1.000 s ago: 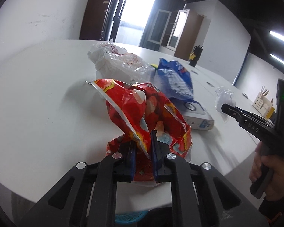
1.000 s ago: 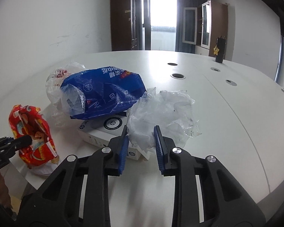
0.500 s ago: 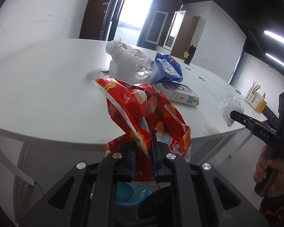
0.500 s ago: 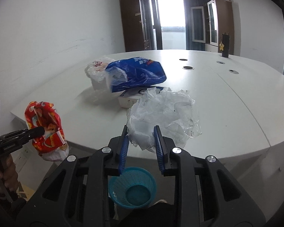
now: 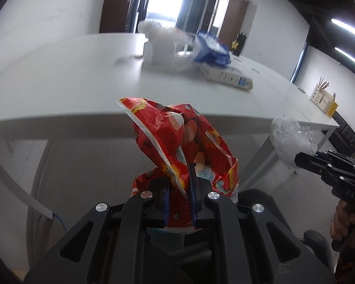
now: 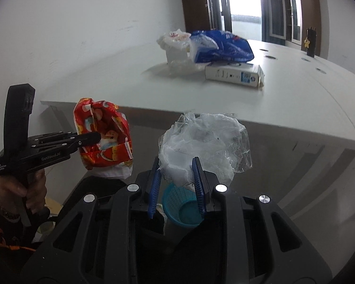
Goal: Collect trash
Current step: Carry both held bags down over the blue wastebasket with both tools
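Note:
My left gripper point(image 5: 178, 187) is shut on a crumpled red snack bag point(image 5: 177, 139) and holds it in the air in front of the table's edge; the bag also shows in the right wrist view point(image 6: 101, 132). My right gripper point(image 6: 176, 177) is shut on a wad of clear plastic wrap point(image 6: 206, 142), which also shows in the left wrist view point(image 5: 290, 139). A teal mesh trash basket point(image 6: 183, 209) stands on the floor right below the right gripper. Both grippers are off the table, side by side.
On the white table point(image 6: 106, 78) lie a blue bag point(image 6: 221, 46), a white box point(image 6: 234, 72) and a white plastic bag over a container point(image 6: 175, 45). A pen holder point(image 5: 323, 99) stands at the table's far right. A dark chair seat sits below the grippers.
Both grippers have pulled back from the table and dropped lower with their trash held. The teal basket now sits closer beneath the right gripper.

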Motion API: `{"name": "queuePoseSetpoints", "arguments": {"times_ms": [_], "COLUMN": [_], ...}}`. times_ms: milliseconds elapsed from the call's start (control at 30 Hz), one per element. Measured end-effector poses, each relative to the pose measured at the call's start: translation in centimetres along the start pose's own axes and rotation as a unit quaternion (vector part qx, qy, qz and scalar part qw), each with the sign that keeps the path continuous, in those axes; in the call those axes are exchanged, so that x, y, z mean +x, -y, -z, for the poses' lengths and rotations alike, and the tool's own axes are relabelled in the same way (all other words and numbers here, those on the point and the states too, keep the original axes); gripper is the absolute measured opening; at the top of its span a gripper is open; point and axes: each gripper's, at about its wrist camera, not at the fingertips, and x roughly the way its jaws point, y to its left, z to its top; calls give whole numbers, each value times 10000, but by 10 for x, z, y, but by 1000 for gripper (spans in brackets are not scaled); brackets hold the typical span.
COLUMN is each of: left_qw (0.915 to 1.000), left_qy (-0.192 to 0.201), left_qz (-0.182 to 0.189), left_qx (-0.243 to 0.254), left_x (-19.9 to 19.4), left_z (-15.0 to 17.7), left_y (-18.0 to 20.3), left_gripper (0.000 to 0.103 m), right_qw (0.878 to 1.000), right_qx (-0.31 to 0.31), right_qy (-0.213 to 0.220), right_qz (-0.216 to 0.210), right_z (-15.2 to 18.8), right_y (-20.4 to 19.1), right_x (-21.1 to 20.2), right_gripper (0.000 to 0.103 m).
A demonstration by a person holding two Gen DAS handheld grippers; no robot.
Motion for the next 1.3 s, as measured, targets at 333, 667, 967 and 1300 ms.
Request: {"name": "queuePoseSetpoints", "arguments": {"times_ms": [333, 667, 967, 1300], "left_qw": [9968, 9905, 9823, 9734], "left_qy": [-751, -1266, -1679, -2119], "left_qz": [-250, -534, -834, -842], "left_qx": [-92, -111, 6, -226], "left_x": [60, 118, 173, 234], "left_z": [29, 47, 45, 50], "left_y": [-17, -28, -31, -57], "left_gripper": [12, 12, 12, 12], "right_qw": [9976, 9919, 9842, 9730], "right_qx": [201, 376, 357, 419], "right_qy": [-663, -1208, -1735, -2271], "right_qz": [-86, -111, 51, -22], "right_z": [37, 61, 71, 72], "right_y": [11, 21, 22, 29], "right_x": [65, 125, 184, 252], "right_gripper": [25, 25, 25, 25]}}
